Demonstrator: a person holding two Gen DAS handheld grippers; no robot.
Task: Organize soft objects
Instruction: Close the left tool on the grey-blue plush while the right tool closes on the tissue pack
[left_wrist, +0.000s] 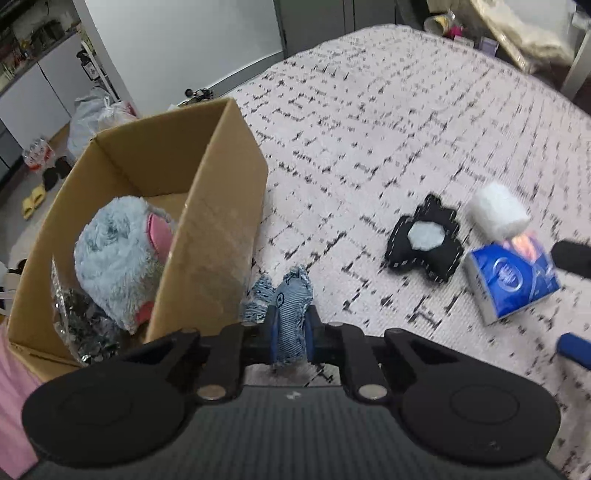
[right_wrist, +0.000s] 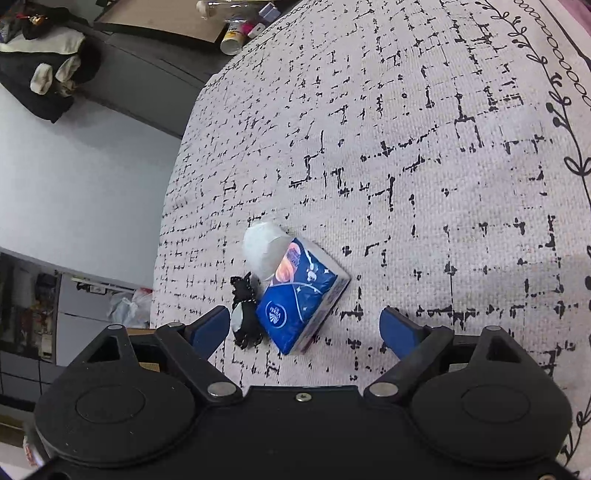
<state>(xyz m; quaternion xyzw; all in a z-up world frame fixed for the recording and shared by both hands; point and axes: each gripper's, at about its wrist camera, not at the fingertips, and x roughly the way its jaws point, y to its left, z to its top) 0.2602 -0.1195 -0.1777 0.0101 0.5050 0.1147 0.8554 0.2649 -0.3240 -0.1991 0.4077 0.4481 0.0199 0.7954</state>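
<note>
The left tongs (left_wrist: 290, 328) pinch a denim fabric piece (left_wrist: 291, 314); the cardboard box (left_wrist: 207, 206) stands just to their left. The right tongs (right_wrist: 303, 328) are wide open, with the blue tissue pack (right_wrist: 301, 295) lying on the bed (right_wrist: 406, 166) between their tips.

The left claw (left_wrist: 290, 328) has its two blue-padded fingers drawn close together, pinching a piece of blue patterned cloth (left_wrist: 291, 310) that sticks out ahead of the fingertips. Its black body fills the bottom of the left wrist view. The right claw (right_wrist: 304, 328) has its fingers spread wide apart with nothing between them, and it points down at the bed. Its tips also show at the right edge of the left wrist view.
</note>
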